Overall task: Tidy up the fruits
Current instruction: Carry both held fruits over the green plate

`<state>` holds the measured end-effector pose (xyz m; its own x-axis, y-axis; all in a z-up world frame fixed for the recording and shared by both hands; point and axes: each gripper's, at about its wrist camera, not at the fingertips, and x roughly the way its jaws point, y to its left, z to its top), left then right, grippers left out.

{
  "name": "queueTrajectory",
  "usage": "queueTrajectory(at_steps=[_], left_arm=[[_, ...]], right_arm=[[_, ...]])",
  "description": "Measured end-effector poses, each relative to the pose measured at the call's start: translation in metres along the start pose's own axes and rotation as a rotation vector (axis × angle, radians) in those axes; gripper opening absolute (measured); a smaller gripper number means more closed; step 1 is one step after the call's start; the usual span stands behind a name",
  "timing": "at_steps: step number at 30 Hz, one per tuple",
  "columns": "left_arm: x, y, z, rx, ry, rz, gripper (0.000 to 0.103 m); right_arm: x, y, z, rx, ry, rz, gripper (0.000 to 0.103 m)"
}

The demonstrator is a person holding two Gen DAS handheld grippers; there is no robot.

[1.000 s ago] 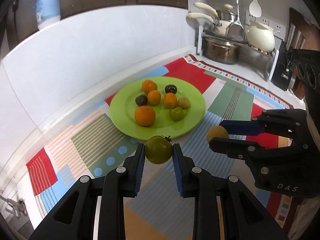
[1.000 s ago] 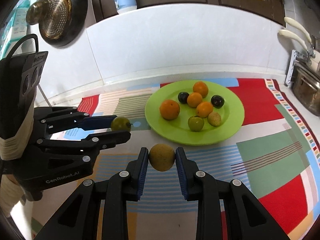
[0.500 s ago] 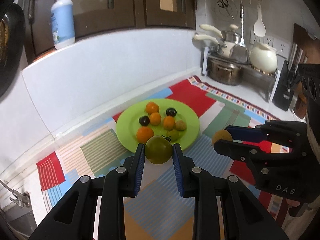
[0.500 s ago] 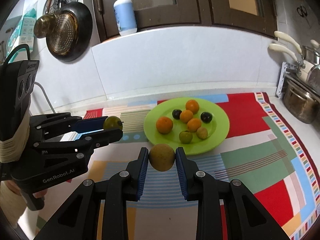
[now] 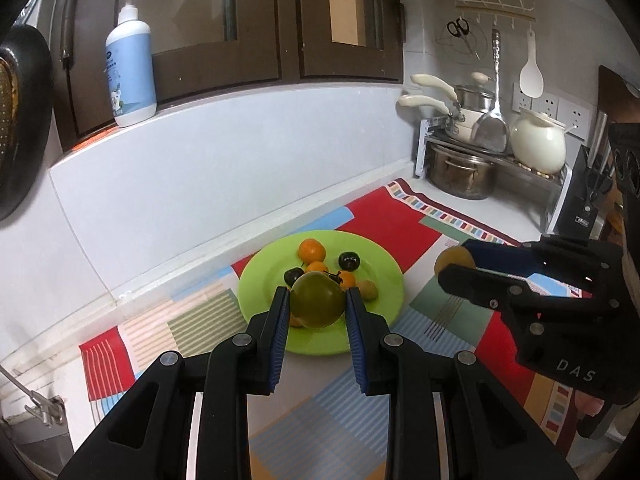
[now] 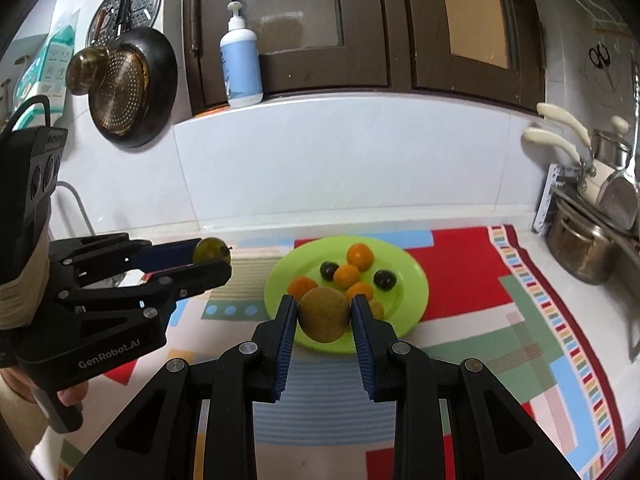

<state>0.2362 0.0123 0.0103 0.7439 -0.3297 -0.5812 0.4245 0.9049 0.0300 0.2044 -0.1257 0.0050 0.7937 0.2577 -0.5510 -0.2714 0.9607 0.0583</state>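
Observation:
My left gripper [image 5: 317,306] is shut on a green round fruit [image 5: 316,300] and holds it in the air in front of a green plate [image 5: 384,304]. My right gripper [image 6: 324,316] is shut on a yellow-brown fruit [image 6: 324,314], also held up in the air. The plate [image 6: 412,284] holds several small oranges, dark plums and pale fruits. Each gripper shows in the other's view: the right one [image 5: 456,266] with its fruit to the right, the left one [image 6: 212,256] with its fruit to the left.
The plate lies on a colourful patterned mat [image 6: 520,320] on a white counter. A rack with pots [image 5: 472,168] stands at the back right. A soap bottle [image 6: 240,68] stands on the ledge, and a pan [image 6: 132,88] hangs on the wall.
Both grippers have risen and drawn back from the plate with their fruits still held. The plate now looks smaller and farther, and more of the wall and cabinets shows.

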Motion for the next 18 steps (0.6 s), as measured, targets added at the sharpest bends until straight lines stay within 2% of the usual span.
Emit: queueTrajectory(at_steps=[18], left_arm=[[0.043,0.014,0.025,-0.048,0.034,-0.010,0.028]], right_arm=[[0.036,-0.019,0.030,-0.013,-0.003,0.009,0.029]])
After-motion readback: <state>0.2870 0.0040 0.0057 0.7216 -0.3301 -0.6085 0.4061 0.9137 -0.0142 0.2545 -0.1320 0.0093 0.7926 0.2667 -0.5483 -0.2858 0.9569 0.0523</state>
